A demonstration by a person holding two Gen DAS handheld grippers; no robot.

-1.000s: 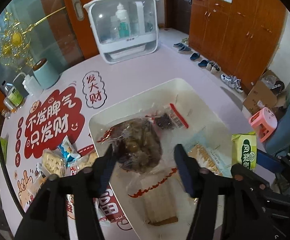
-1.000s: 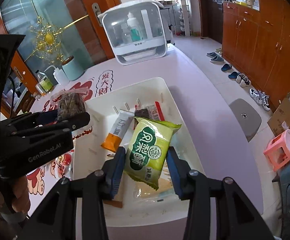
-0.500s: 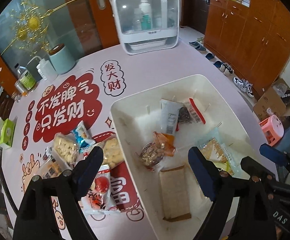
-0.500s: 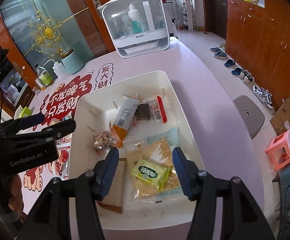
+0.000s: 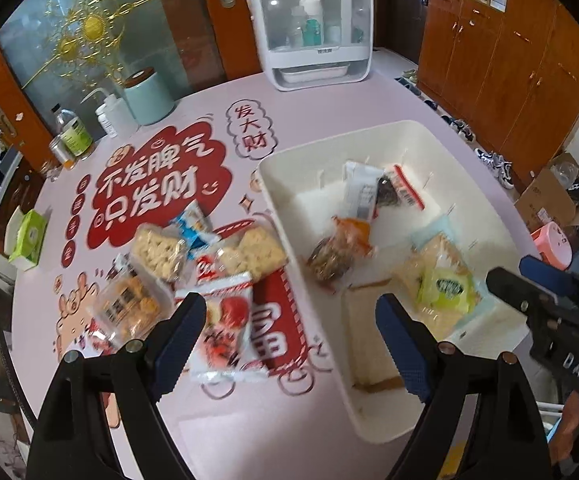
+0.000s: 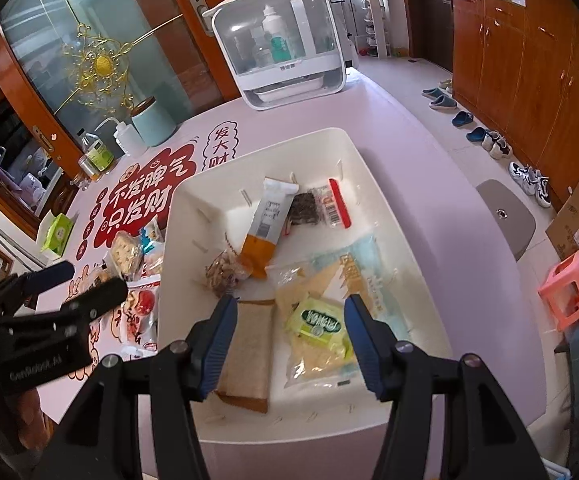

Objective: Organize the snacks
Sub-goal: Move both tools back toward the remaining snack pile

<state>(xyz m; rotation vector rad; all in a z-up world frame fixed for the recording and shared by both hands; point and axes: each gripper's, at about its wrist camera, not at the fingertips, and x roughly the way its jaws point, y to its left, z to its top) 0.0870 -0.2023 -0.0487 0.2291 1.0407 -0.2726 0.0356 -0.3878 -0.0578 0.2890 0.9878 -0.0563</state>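
Observation:
A white bin (image 5: 373, 136) (image 6: 405, 236) on the pink table holds several snacks: a brown nut packet (image 5: 329, 258) (image 6: 223, 270), a green packet (image 5: 445, 288) (image 6: 319, 322) and a flat brown pack (image 6: 245, 356). Loose snack packets (image 5: 193, 264) lie on the table left of the bin, a red-and-white one (image 5: 225, 320) nearest. My left gripper (image 5: 289, 344) is open and empty, above the bin's left wall. My right gripper (image 6: 287, 344) is open and empty above the bin's near end.
A white clear-fronted cabinet (image 5: 313, 36) stands at the table's far edge. A teal canister (image 5: 147, 98), bottles (image 5: 71, 136) and a green tissue box (image 5: 27, 238) stand at the far left. The table's right edge drops to a floor with shoes, a pink stool (image 6: 573, 288).
My left gripper let the brown nut packet drop into the bin, opened, and moved back and left. My right gripper released the green packet into the bin and pulled back.

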